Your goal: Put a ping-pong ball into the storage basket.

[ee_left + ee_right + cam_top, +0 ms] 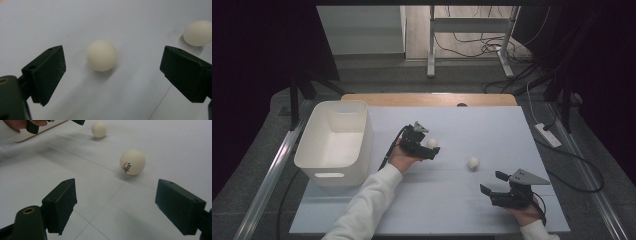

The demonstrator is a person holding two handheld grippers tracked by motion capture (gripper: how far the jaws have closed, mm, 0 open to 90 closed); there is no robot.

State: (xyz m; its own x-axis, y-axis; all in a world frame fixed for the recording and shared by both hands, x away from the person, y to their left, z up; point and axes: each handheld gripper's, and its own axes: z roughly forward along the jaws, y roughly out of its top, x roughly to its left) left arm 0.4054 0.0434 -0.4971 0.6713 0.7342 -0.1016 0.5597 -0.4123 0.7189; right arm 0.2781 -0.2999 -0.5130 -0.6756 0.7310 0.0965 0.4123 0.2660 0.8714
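**Two loose balls, nothing gripped**

Nearest you, your right gripper (493, 186) sits low on the counter (492, 125), fingers (61, 203) spread wide and empty. The printed ball (132, 162) lies ahead of it, well apart and off to one side of the gap; close from here and you'd likely catch nothing or nudge it rolling.

Beyond that ball, your left gripper (428, 148) is also wide open and empty, with the plain ball (101, 55) between its fingers but forward of the pads. A one-sided touch could flick it across the smooth sheet, away from the white bin (314, 142) at the far left.
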